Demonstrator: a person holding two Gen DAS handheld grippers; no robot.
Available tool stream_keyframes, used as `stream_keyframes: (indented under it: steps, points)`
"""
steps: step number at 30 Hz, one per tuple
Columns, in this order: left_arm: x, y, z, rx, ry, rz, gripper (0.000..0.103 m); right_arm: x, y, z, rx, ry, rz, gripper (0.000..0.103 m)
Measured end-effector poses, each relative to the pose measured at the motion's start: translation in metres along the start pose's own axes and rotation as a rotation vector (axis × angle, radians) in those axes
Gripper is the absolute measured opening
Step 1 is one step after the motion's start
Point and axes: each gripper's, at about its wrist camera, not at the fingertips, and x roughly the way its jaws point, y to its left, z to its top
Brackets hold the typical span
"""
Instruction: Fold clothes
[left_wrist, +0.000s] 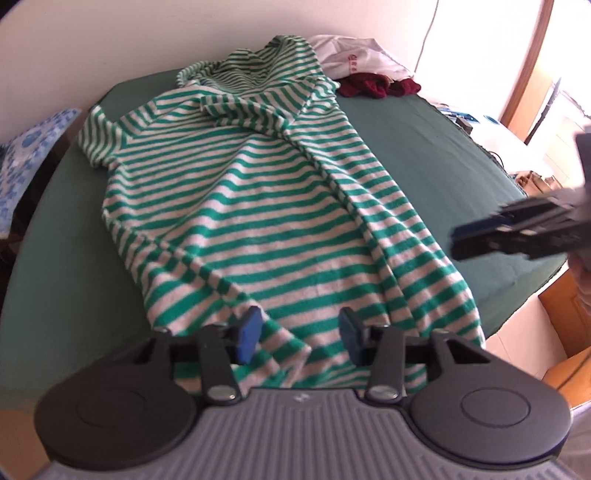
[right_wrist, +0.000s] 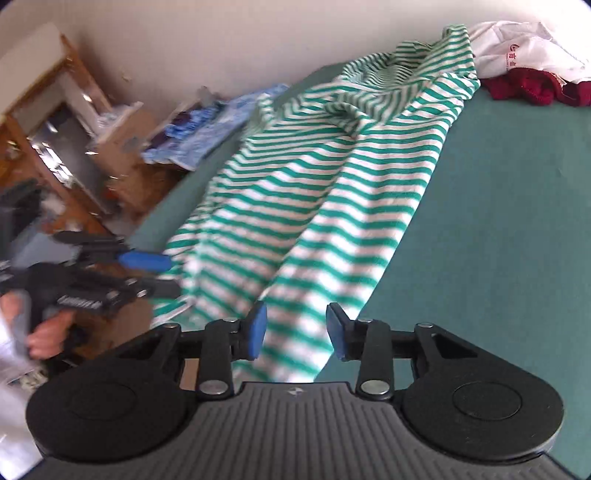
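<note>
The left tool (left_wrist: 299, 334) hangs with jaws apart over the hem of the green-striped garment (left_wrist: 258, 192), which lies lengthwise on the green table (left_wrist: 424, 140). The right tool (right_wrist: 297, 330) waits likewise, gripping nothing. To my eye, each should pinch a hem corner squarely and lift evenly so the fold lands straight. I see no containers.

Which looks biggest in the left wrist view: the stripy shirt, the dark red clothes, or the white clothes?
1. stripy shirt, by far.
2. white clothes and dark red clothes look about alike, so no ranking; both lie far from the camera.
</note>
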Motion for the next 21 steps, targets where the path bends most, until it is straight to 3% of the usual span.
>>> stream_keyframes:
  steps: [4,7,8,11,13,15,17,21]
  points:
    - [0.014,0.017,-0.007,0.048,0.061,-0.006,0.035,0.028,-0.003,0.028,-0.042,0.071,-0.111,0.030]
    - [-0.004,0.042,0.000,0.017,0.048,-0.108,0.031,0.027,-0.002,0.059,-0.080,-0.008,-0.115,0.031]
    - [-0.008,0.050,0.010,0.025,0.012,-0.122,0.035,0.032,0.005,0.075,-0.114,-0.035,-0.141,0.035]
    - [-0.018,0.075,0.050,0.073,-0.125,-0.132,0.068,0.059,0.010,0.122,-0.176,-0.062,-0.211,0.039]
    - [-0.016,0.089,0.078,0.118,-0.204,-0.128,0.068,0.077,0.004,0.152,-0.159,-0.068,-0.243,0.039]
    - [0.005,0.099,0.111,0.179,-0.256,-0.100,0.064,0.089,-0.008,0.177,-0.095,-0.069,-0.265,0.039]
    - [0.040,0.108,0.141,0.202,-0.253,-0.093,0.059,0.095,-0.015,0.198,-0.079,-0.066,-0.292,0.039]
    - [0.119,0.126,0.181,0.162,-0.169,-0.094,0.049,0.116,-0.034,0.240,-0.048,-0.048,-0.312,0.039]
